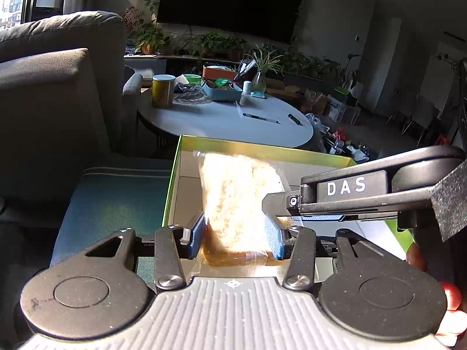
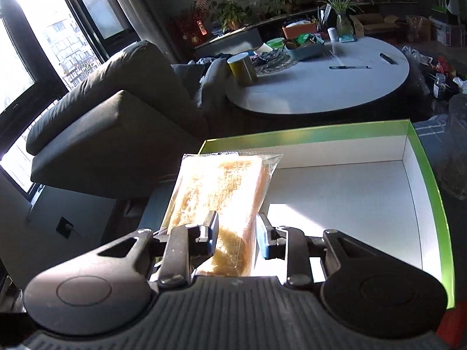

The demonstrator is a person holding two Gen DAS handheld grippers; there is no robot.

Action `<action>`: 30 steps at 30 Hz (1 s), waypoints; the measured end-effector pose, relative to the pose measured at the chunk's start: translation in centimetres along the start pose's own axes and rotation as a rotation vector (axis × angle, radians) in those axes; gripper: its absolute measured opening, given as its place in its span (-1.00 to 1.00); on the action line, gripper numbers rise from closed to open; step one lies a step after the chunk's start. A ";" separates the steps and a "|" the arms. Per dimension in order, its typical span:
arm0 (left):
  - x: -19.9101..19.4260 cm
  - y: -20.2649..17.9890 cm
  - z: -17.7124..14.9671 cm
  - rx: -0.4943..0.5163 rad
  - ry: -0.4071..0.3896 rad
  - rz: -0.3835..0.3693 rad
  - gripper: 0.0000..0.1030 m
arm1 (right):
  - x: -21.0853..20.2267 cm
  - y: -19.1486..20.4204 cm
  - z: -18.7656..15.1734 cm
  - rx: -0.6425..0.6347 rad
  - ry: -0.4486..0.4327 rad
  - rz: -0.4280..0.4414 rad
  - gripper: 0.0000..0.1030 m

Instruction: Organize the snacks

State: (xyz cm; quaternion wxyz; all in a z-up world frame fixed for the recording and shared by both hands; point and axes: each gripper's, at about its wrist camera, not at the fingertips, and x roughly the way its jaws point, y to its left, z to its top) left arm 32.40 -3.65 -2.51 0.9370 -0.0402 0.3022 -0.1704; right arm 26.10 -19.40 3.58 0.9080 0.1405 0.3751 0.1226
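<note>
Left wrist view: the left gripper [image 1: 237,234] has its two blue-padded fingers [image 1: 195,237] pressed against the sides of a bread packet [image 1: 238,201], a slice of brown bread sealed in clear plastic. The packet stands with its long axis running forward, away from the camera and slightly upward, its sealed end pointing toward the far wall of a green-rimmed box [image 1: 262,145]. Its near, darker end sits right between the pads, close to the gripper body. Sunlight washes out most of the packet's surface (so no print can be read). The right gripper [image 1: 278,204] reaches in from the right and meets the packet's right edge.

From the right wrist view, the right gripper [image 2: 236,234] is likewise clamped on the bread packet [image 2: 221,192], one finger on each side of its near end. Here the packet again stretches forward along the fingers, its crimped plastic seal pointing at the box's left far corner. It is held above the white floor of the green-rimmed box [image 2: 432,180], over the box's left side. Beyond the box stand a dark sofa [image 2: 116,110] and a round white counter [image 2: 321,84].
</note>
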 end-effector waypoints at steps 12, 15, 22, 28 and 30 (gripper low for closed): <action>0.9 -0.3 -1.6 0.122 0.019 0.028 -0.29 | 3.4 -0.6 -0.9 0.008 0.171 -0.016 0.28; 0.6 -0.1 -1.6 0.105 0.012 0.020 -0.28 | 3.4 -0.7 -1.2 0.007 0.181 -0.013 0.28; -2.0 0.6 -0.6 0.036 -0.055 0.021 0.04 | 1.9 0.4 -0.6 -0.014 0.149 0.008 0.28; -5.1 -0.5 -0.4 0.035 -0.117 0.038 0.26 | -1.8 1.8 0.1 -0.073 0.064 0.019 0.28; -6.1 -0.9 -0.3 0.027 -0.123 0.035 0.29 | -3.1 2.0 0.1 -0.087 0.043 0.019 0.31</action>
